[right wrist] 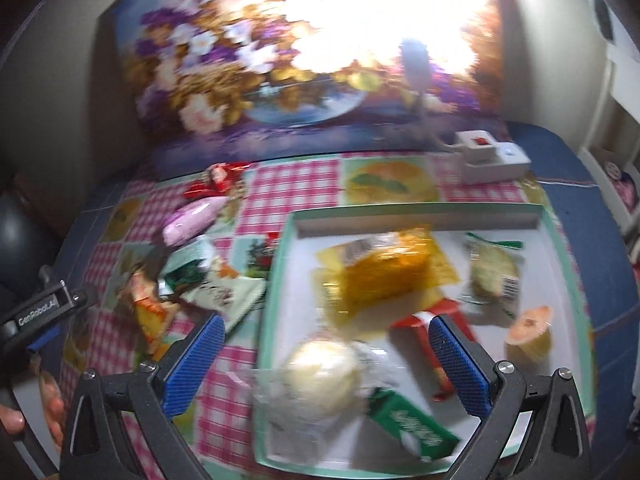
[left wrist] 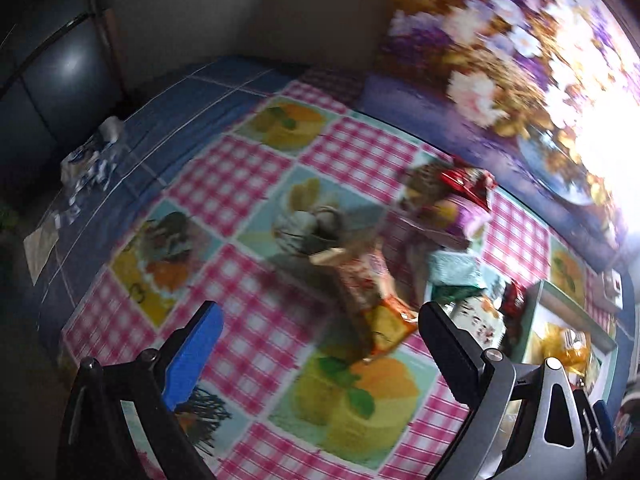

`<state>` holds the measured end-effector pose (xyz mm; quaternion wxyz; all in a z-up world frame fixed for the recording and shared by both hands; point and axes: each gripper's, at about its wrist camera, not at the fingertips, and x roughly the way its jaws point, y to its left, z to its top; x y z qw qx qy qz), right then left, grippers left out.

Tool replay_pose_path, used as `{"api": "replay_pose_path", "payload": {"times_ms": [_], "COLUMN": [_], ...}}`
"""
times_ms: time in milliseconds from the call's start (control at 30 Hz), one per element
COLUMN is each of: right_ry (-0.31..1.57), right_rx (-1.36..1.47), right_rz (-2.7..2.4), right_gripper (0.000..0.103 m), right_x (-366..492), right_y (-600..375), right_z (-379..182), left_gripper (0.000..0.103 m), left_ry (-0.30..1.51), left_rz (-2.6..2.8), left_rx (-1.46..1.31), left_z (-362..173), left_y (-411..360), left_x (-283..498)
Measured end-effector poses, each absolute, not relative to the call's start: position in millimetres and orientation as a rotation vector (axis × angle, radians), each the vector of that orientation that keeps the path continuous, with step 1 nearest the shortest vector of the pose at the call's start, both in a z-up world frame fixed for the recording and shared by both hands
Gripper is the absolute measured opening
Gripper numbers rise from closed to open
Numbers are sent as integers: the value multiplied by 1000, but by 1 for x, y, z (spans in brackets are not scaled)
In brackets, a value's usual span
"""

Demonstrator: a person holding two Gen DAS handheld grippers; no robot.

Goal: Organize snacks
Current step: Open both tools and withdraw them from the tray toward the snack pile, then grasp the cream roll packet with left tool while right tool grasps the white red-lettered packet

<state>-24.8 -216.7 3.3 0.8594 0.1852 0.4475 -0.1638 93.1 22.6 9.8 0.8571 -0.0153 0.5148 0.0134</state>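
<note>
A teal-rimmed white tray (right wrist: 276, 280) holds a yellow-orange packet (right wrist: 384, 272), a green-and-white packet (right wrist: 492, 272), a jelly cup (right wrist: 530, 328), a red packet (right wrist: 420, 320), a green packet (right wrist: 412, 424) and a clear-wrapped white bun (right wrist: 324, 372). My right gripper (right wrist: 326, 360) hangs open above the bun. Left of the tray lie loose snacks: a red wrapper (right wrist: 216, 180), a pink packet (right wrist: 192, 216), a teal packet (right wrist: 188, 256) and an orange packet (right wrist: 148, 308). My left gripper (left wrist: 320, 344) is open, near the orange packet (left wrist: 384, 320), holding nothing. Both views are blurred.
A pink checked cloth with fruit pictures (left wrist: 248, 184) covers the blue table (left wrist: 180, 112). A floral picture (right wrist: 240, 60) stands at the back, with a white box (right wrist: 492, 160) in front of it. Crumpled wrappers (left wrist: 88, 164) lie at the far left. A hand (right wrist: 52, 400) holds the left gripper's frame.
</note>
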Motion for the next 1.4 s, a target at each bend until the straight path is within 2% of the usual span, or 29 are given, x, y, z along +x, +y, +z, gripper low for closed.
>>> {"api": "replay_pose_path", "payload": {"times_ms": [300, 900, 1033, 1400], "right_ry": [917, 1003, 1024, 1072], "right_rx": [343, 125, 121, 102], "right_rz": [-241, -80, -34, -36], "right_gripper": [103, 102, 92, 91], "right_x": [2, 72, 84, 102], "right_y": [-185, -148, -142, -136], "right_z": [3, -38, -49, -73], "left_gripper": [98, 98, 98, 95], "left_ry": [1119, 1270, 1278, 1299], "left_rz": [77, -56, -70, -55], "left_rx": [-126, -155, -139, -88], "left_z": [-2, -54, -60, -75], "left_y": [55, 12, 1, -7], "left_x": [107, 146, 151, 155]}}
